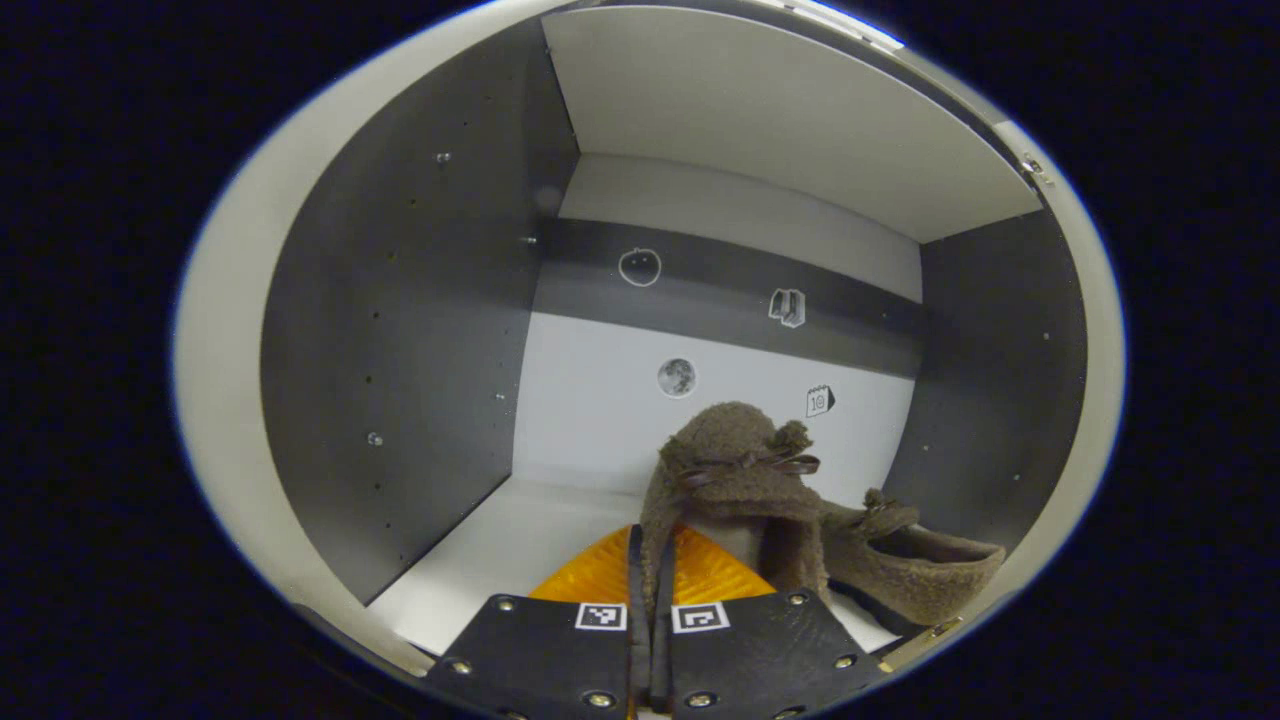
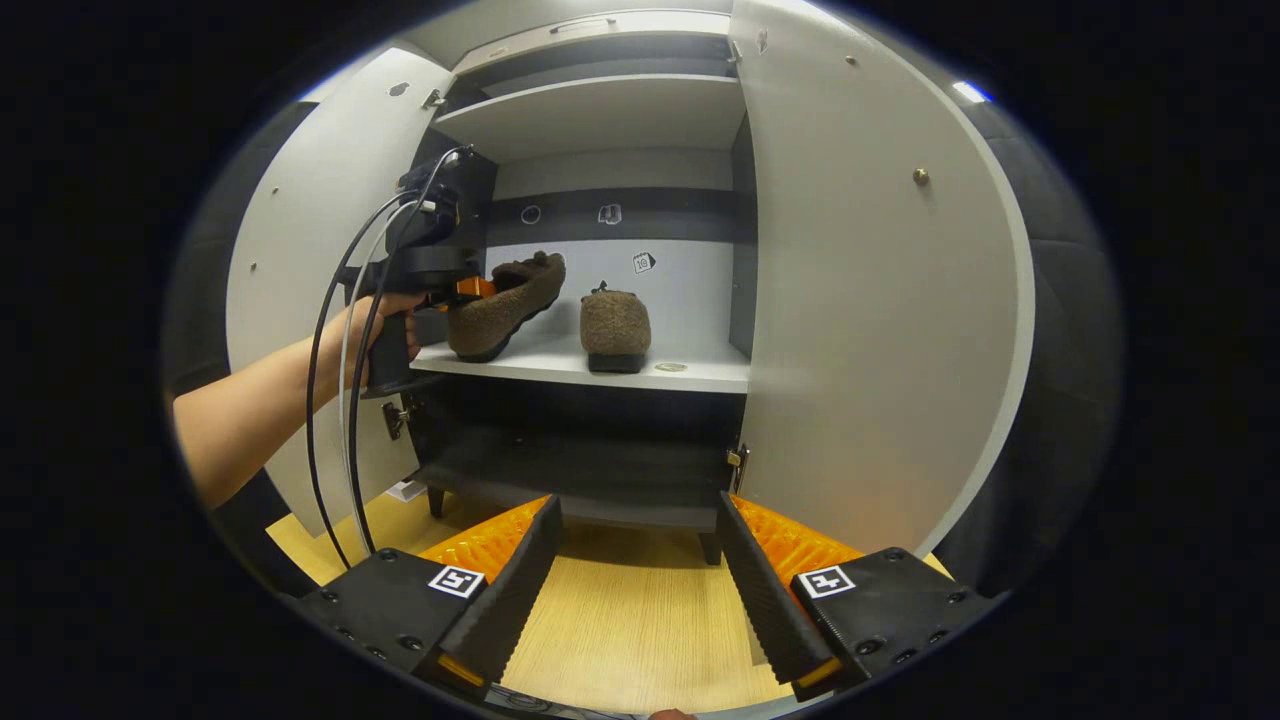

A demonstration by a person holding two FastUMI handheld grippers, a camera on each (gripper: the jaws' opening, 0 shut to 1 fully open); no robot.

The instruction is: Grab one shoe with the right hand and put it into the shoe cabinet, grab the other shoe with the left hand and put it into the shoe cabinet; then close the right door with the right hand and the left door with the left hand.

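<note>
Left door [image 2: 310, 290] swung open, left gripper [image 2: 470, 288] clenched on one brown shoe [image 2: 505, 305] tilted above the middle shelf [image 2: 690, 375], second shoe [image 2: 614, 330] set on it, right door [image 2: 870, 300] open, right gripper [image 2: 635, 590] released, two shoes counted in the cabinet.

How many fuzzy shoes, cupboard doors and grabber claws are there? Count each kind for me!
Shoes: 2, one held by the left gripper, tilted, and one standing on the shelf.
Cabinet doors: 2, the left and the right, both open.
Grippers: 2, counting the right gripper.
Total: 6.
</note>
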